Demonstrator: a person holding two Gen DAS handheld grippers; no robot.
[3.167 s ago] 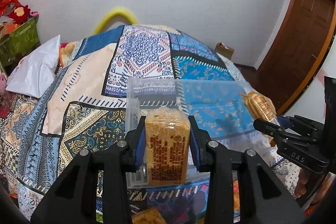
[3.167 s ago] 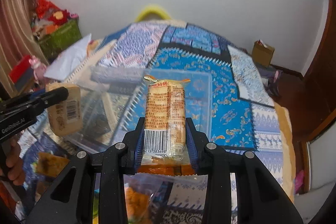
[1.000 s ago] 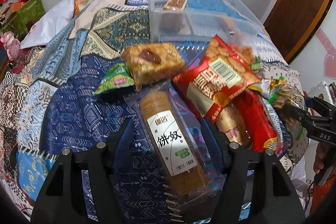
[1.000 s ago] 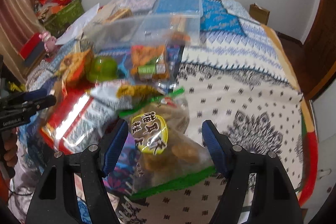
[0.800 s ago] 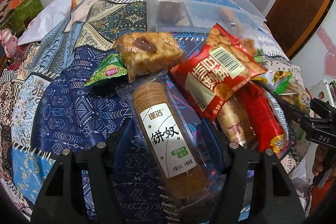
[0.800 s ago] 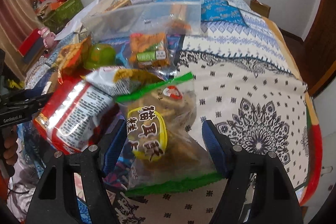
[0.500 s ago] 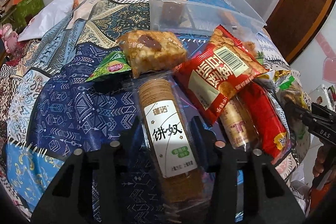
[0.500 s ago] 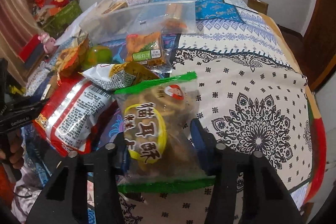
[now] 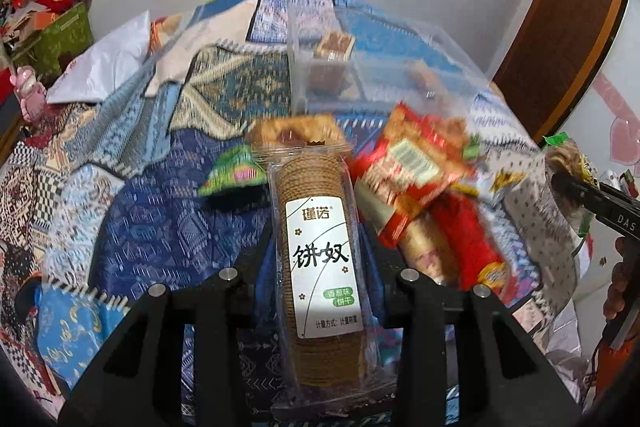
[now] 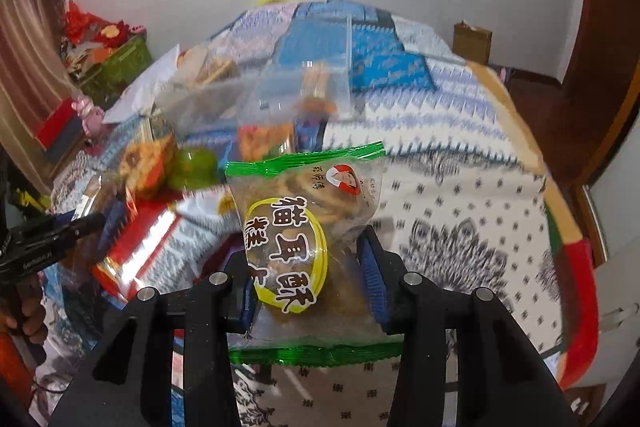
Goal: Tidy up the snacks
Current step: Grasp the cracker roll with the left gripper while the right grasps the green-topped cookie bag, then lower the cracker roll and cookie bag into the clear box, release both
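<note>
Both packs have come up off the bed since a moment ago. Your left gripper point(image 9: 320, 267) clamps the biscuit sleeve point(image 9: 318, 263), long axis pointing away toward the clear bin point(image 9: 384, 75). Your right gripper point(image 10: 308, 267) clamps the green-edged snack bag point(image 10: 304, 239), upright, above the quilt point(image 10: 460, 211).

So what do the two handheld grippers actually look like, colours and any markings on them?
Both are matte black plastic. The left gripper has angular black arms with round silver screw heads and blue ribbed pads inside its jaws. The right gripper is the same build. Side on, one body carries white "DAS" lettering and the other white lettering that is only partly readable. Bare fingers hold the handles.
</note>
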